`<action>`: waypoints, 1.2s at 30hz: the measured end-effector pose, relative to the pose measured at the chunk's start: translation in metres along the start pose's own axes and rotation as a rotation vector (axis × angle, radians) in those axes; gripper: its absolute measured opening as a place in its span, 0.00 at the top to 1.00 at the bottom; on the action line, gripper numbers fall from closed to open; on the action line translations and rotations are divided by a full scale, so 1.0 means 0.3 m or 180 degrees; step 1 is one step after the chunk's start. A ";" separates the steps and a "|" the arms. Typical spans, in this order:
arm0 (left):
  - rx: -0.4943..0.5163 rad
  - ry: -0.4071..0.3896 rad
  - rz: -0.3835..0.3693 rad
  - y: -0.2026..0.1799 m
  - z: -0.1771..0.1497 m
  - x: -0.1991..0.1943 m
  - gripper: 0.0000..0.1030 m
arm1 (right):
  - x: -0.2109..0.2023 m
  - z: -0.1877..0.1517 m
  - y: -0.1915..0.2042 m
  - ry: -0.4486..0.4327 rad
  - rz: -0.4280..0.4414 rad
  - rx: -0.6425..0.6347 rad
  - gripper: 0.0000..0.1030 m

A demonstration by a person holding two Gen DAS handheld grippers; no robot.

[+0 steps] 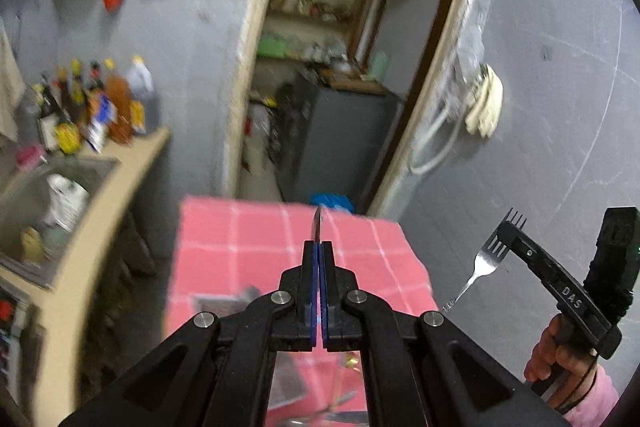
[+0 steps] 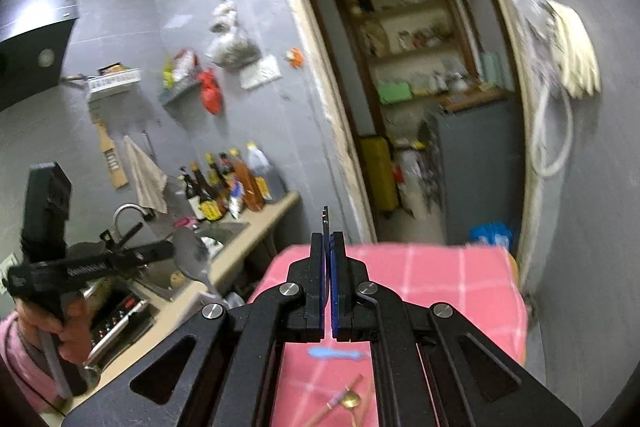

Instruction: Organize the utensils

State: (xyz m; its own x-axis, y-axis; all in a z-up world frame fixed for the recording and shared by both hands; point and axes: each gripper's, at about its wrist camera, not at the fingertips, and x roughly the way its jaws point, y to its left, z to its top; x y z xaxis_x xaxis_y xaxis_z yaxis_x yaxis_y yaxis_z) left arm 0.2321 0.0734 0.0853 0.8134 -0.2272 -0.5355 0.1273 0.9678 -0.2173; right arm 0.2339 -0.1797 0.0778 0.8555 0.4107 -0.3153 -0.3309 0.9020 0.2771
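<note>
Both grippers sit nearest the lenses, and each is pinching a utensil. Your left gripper (image 1: 319, 255) has its jaws pressed together on a spoon (image 2: 191, 258); from its own camera you see only the edge of the bowl standing past the fingertips, while the right camera shows the bowl broadside. Your right gripper (image 2: 329, 247) is clamped on a fork (image 1: 489, 258), tines up and handle slanting down toward the table.

Key relation: both utensils are lifted above the pink checked tablecloth (image 1: 256, 247), each with its long axis running forward along its gripper. The remaining items lie below and behind the fingertips, so the coming move probably goes downward. Neither hand is clearly nearer to them.

Left to right in the scene:
- A sink (image 1: 80, 171) set in the counter holds a white jug and other washing-up; its contents are blurred.
- Bottles (image 1: 100, 107) stand in a row on the counter behind the sink.
- On the cloth, a gold spoon (image 2: 351, 401) and a blue item (image 2: 336, 354) lie loose beneath the right gripper.
- No tray or holder for the utensils can be made out clearly in either view.
</note>
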 end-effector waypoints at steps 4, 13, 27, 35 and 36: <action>0.0127 -0.0191 0.0237 0.054 0.050 -0.120 0.99 | 0.059 0.043 0.117 -0.0075 0.0123 -0.0252 0.98; 0.0327 -0.0020 0.0536 0.114 -0.038 -0.055 0.99 | 0.243 -0.048 0.339 0.0289 0.0253 -0.0913 0.98; -0.0270 0.0502 0.0159 0.217 -0.183 0.081 0.98 | 0.338 -0.205 0.297 0.0886 0.0475 -0.0602 0.93; -0.0411 0.0381 0.0099 0.224 -0.184 0.055 0.98 | 0.258 -0.169 0.187 0.0610 0.0445 -0.0150 0.55; -0.0418 0.0365 0.0086 0.222 -0.180 0.054 0.98 | 0.240 -0.160 0.165 0.0542 0.0393 -0.0098 0.50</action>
State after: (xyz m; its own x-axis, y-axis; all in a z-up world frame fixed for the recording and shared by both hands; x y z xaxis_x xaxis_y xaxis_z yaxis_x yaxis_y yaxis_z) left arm 0.2231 0.1284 0.0180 0.7445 -0.2193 -0.6305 0.0247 0.9529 -0.3023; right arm 0.2601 -0.0990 0.0254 0.7289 0.5325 -0.4303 -0.4433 0.8461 0.2961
